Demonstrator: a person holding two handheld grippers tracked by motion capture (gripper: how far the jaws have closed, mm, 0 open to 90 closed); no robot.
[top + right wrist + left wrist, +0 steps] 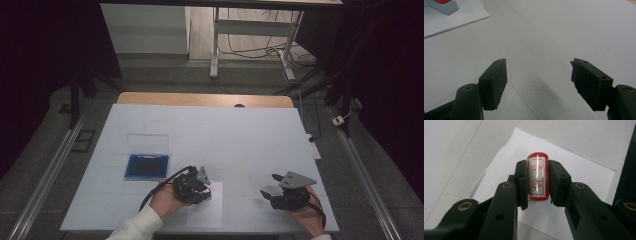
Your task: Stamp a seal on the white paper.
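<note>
My left gripper is shut on a red stamp with a white label printed in red characters. It holds the stamp over a small white sheet of paper near the table's front edge. Whether the stamp touches the sheet I cannot tell. My right gripper stands open to the right of the sheet, low over the bare white table, with nothing between its jaws. In the right gripper view, a grey block with a red top sits on the paper at the top left corner.
A blue ink pad case lies left of my left gripper, its clear lid folded open behind it. The white table cover stretches back to a wooden edge. Desk legs and cables stand on the floor beyond.
</note>
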